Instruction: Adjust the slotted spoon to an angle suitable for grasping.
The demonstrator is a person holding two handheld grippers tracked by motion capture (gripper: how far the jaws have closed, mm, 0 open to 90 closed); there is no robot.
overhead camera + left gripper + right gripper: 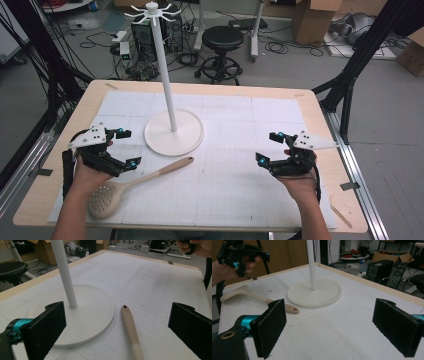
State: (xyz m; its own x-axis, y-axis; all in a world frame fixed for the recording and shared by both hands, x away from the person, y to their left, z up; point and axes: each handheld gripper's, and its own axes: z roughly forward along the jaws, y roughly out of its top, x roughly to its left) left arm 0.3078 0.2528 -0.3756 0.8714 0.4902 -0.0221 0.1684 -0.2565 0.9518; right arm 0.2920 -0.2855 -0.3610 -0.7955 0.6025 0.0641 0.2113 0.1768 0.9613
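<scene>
A beige slotted spoon (150, 176) lies flat on the white mat, its perforated head near the front left and its handle end (131, 330) pointing toward a white stand. The stand's round base (173, 132) carries a tall pole (165, 65) with hooks at the top. My left gripper (129, 148) hovers open just left of the base and above the spoon's handle, which lies on the mat ahead of its jaws. My right gripper (266, 148) stands open over the right half of the mat, with nothing between its pads (272, 325). The right gripper view shows the spoon (259, 298) and the base (314, 293) beyond.
A gridded white mat (235, 190) covers most of the wooden table (320, 120). Behind the table stand a black stool (222, 40), computer cases, cables and cardboard boxes. Black frame legs rise at both sides of the table.
</scene>
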